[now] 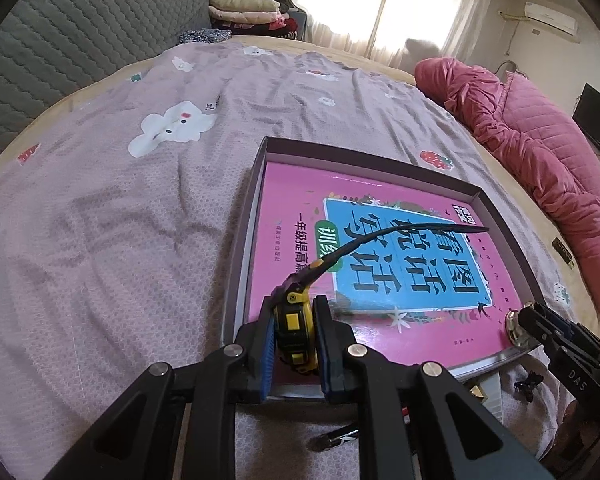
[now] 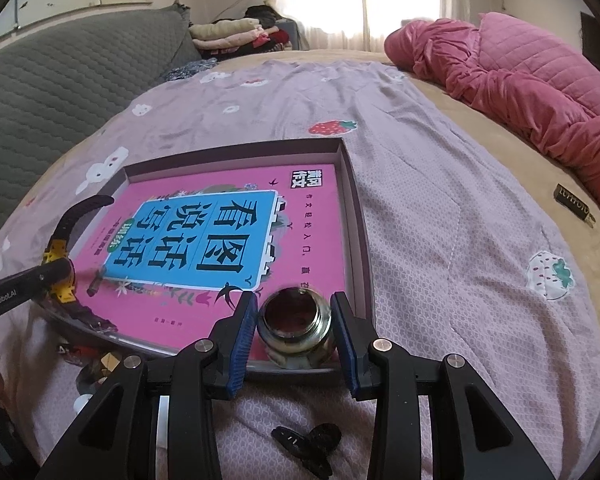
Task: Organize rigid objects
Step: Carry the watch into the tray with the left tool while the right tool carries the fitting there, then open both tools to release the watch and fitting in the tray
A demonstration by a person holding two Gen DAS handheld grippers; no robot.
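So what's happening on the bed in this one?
A person is sorting small items into a shallow box that already holds a pink book. The left gripper is clamped on a yellow-and-black watch over the box's near corner. The right gripper has a metal threaded fitting between its pads at the near edge.

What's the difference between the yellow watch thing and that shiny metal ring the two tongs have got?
The watch is yellow and black plastic with a long curved strap; the metal fitting is a short, shiny, hollow threaded ring. The left tongs clamp the watch tightly; the right tongs stand wider around the broader fitting. Both sit at the near edge of the pink book in the box.
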